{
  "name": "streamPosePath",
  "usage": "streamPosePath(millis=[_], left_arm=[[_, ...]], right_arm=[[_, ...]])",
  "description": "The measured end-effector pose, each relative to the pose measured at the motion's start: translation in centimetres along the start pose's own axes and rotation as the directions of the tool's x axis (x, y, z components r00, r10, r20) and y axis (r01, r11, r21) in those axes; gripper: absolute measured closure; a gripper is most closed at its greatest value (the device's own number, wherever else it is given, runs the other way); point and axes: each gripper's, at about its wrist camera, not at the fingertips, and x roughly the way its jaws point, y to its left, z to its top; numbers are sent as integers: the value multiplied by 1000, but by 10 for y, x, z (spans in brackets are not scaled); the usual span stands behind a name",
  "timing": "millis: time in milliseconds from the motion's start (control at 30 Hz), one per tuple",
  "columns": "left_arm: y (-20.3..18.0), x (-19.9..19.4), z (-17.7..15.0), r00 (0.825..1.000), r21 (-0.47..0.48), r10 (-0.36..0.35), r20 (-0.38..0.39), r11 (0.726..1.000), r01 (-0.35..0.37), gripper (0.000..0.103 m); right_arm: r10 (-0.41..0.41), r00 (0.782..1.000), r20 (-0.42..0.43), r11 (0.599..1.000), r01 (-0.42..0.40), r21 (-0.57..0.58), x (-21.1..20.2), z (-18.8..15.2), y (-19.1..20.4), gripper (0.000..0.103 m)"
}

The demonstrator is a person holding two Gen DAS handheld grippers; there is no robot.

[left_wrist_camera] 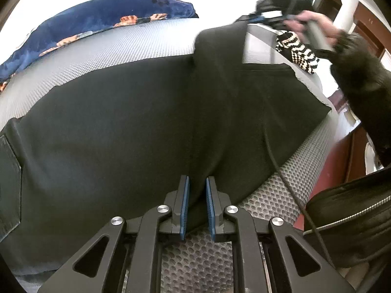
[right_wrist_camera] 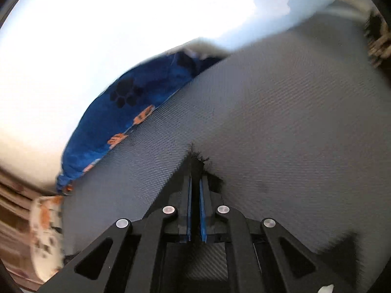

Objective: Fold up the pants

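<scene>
Black pants (left_wrist_camera: 136,131) lie spread across a grey mesh mattress (left_wrist_camera: 102,48). My left gripper (left_wrist_camera: 197,183) is shut on a fold of the pants' near edge. In the left wrist view, my right gripper (left_wrist_camera: 264,19) is at the far right, lifting one pant leg (left_wrist_camera: 220,46) off the bed, held by a hand in a dark sleeve. In the right wrist view, my right gripper (right_wrist_camera: 194,183) is shut on the frayed black pant hem (right_wrist_camera: 199,157) above the mattress (right_wrist_camera: 281,122).
A blue paw-print blanket (left_wrist_camera: 97,17) lies along the far edge of the bed; it also shows in the right wrist view (right_wrist_camera: 117,112). A black-and-white striped cloth (left_wrist_camera: 297,51) hangs near the right hand. A black leather jacket (left_wrist_camera: 352,222) is at lower right.
</scene>
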Motion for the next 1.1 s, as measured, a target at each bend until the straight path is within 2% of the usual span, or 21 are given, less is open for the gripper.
streamPosePath(millis=[100,167,233,333,400,500,567,633,667,733,833,867,900,933,1100], left_arm=[[-2,-1,0,1000,23,2,5,1000,-3,88],[-5,-4,0,1000,49,3,8,999,-3,88],[-7,-7,0,1000,76,2,12,997,-3,88],[-8,-11,-1,1000,97,2,12,995,-4,88],[-7,-12,-3,1000,101,9,9,995,-10,88],[-5,-11,-5,1000,88,12,-1,996,-12,88],[-5,-12,-7,1000,87,22,1,996,-22,88],[-5,-13,-9,999,82,31,5,996,-32,88],[-5,-14,-9,999,77,34,5,996,-34,88],[-4,-13,-10,999,64,36,7,997,-37,88],[-4,-12,-10,999,57,41,5,998,-41,88],[-5,-12,-10,999,57,42,6,997,-43,88],[-5,-12,-10,999,56,43,5,998,-43,88],[-5,-12,-10,999,53,42,6,998,-42,88],[-2,-12,-11,999,32,34,11,999,-34,88]], right_arm=[[-140,990,13,990,140,9,-48,3,1,98],[-240,971,8,971,240,11,-70,-1,0,98],[-333,943,-22,942,334,36,-87,-9,-9,98],[-387,922,-32,919,388,70,-108,-20,-17,98],[-389,919,-56,913,393,108,-117,-24,-20,98],[-438,894,-92,892,445,77,-106,-15,-13,97],[-417,900,-125,901,427,70,-89,-6,-14,97],[-360,919,-160,924,375,75,-66,0,-15,96],[-363,916,-172,923,379,70,-55,3,-14,95],[-302,941,-153,949,311,43,-43,7,-5,91],[-204,969,-137,977,210,25,-35,9,4,63],[-142,981,-129,989,146,21,-36,10,6,49],[-70,991,-112,997,71,9,-41,11,8,49],[-32,996,-87,999,33,8,-50,11,10,49],[93,995,21,995,-94,33,-108,-6,-11,49]])
